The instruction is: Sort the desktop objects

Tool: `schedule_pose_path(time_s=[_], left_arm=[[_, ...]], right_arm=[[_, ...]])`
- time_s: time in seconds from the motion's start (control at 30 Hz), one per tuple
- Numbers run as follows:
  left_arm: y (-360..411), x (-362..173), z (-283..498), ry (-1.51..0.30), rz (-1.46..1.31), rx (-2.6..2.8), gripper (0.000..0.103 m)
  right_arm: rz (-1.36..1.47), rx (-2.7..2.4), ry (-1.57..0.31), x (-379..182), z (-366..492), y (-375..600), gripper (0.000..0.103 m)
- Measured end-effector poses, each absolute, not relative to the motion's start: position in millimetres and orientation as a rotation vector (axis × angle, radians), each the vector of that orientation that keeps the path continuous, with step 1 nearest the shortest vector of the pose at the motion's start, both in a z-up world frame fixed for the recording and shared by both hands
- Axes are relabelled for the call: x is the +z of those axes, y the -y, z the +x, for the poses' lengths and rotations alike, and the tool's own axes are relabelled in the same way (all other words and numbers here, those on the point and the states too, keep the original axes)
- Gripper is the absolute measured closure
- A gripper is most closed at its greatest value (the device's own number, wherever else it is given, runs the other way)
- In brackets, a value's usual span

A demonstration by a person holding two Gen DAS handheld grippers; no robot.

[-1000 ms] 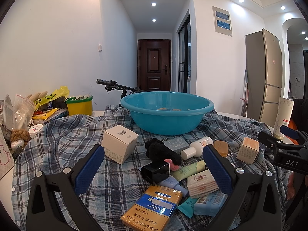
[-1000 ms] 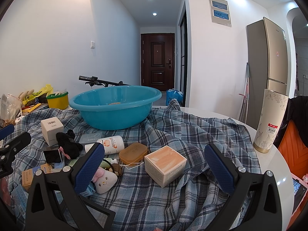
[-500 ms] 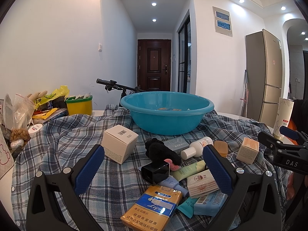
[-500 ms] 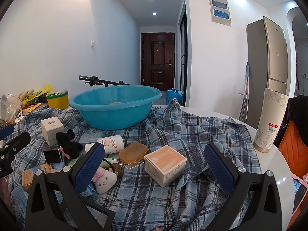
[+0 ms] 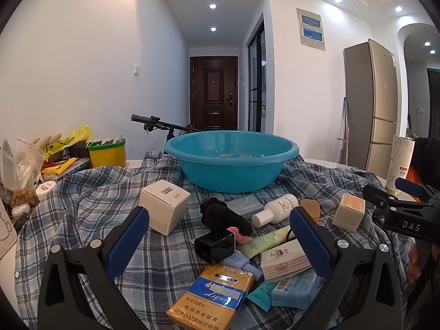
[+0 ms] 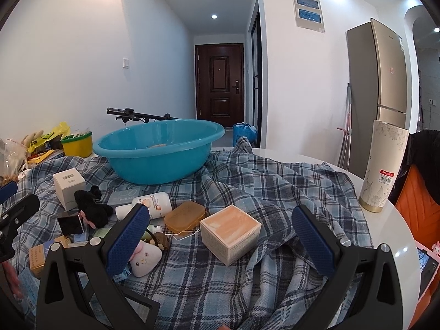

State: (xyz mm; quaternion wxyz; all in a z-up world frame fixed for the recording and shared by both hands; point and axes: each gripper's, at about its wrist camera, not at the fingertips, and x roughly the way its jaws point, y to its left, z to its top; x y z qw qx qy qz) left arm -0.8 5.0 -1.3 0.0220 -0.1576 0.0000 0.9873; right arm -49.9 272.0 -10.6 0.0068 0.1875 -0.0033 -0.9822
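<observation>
A blue basin (image 5: 232, 159) stands at the back of a plaid cloth (image 5: 90, 200); it also shows in the right wrist view (image 6: 156, 151). In front lie a white box (image 5: 163, 209), a black scrunchie (image 5: 225, 217), a black box (image 5: 216, 246), a white bottle (image 5: 275, 209), tubes, a cream pack (image 5: 284, 255) and a yellow-blue carton (image 5: 211, 297). My left gripper (image 5: 220, 239) is open and empty over this pile. My right gripper (image 6: 224, 239) is open and empty above an orange-topped box (image 6: 229, 232), next to an amber soap case (image 6: 185, 216).
A tall patterned canister (image 6: 381, 165) stands on the white table at the right. A yellow tub (image 5: 107, 152) and bags of clutter (image 5: 30, 162) sit at the left. A bicycle handlebar (image 5: 154, 121) is behind the basin. A fridge (image 5: 371, 104) stands at the far right.
</observation>
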Motion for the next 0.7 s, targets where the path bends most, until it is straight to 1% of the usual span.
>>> schedule_pose_path(time_s=[0.17,0.37,0.5,0.6,0.7], left_arm=[[-3.0,-0.3,-1.4,0.031,-0.504,3.053,0.000],[-2.9,0.1,0.5,0.029,-0.502,3.083,0.000],[2.7,-1.4,-6.0,0.062,-0.552,3.087,0.000],[7.9,-3.9,-12.0,0.096,-0.608,3.091,0.000],[12.2,-5.9,-17.1,0.125,-0.670,3.084,0.000]], right_arm=[[0.596,-3.057,0.016,-11.3,-50.3,-271.9,0.000],[0.580,-3.059,0.000,-9.8,-48.3,-269.3,0.000],[0.577,-3.054,-0.003,-9.9,-49.0,-268.6,0.000],[0.589,-3.057,0.017,-10.3,-49.7,-270.6,0.000],[0.638,-3.043,0.082,-10.9,-51.4,-278.0,0.000]])
